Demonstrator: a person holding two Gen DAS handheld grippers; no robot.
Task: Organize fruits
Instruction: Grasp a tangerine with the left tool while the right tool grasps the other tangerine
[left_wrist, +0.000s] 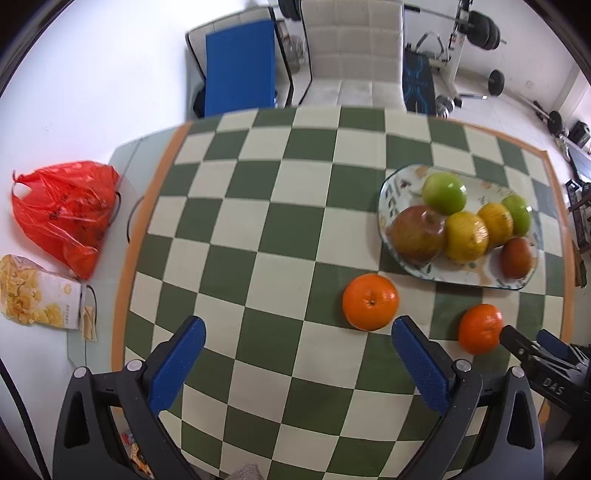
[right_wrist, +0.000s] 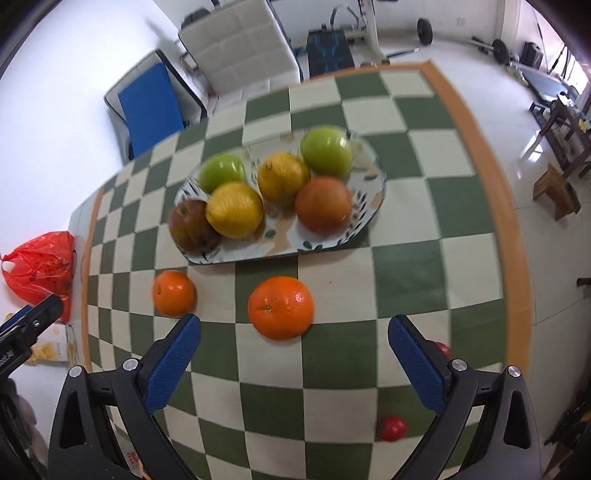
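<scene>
Left gripper (left_wrist: 298, 341) spread wide, nothing between its blue pads, hovering over the checkered worktop (left_wrist: 258, 229). Right gripper (right_wrist: 294, 339) likewise released and empty. Just ahead of the right gripper, an orange (right_wrist: 280, 307) sits on the cloth, roughly centred between the pads but beyond their tips. A second orange (right_wrist: 174, 292) lies left of it, near the left pad tip; in the left view it is the one close to that gripper's right pad. Beyond both oranges, the oval plate (right_wrist: 369, 206) holds two green apples (right_wrist: 325, 151), two yellow fruits (right_wrist: 234, 209) and two reddish-brown fruits (right_wrist: 323, 204), packed touching. Two small red fruits (right_wrist: 393, 428) near the right gripper's right pad. Off the cloth to the left: red plastic bag (left_wrist: 70, 214), snack packet (left_wrist: 37, 291).
</scene>
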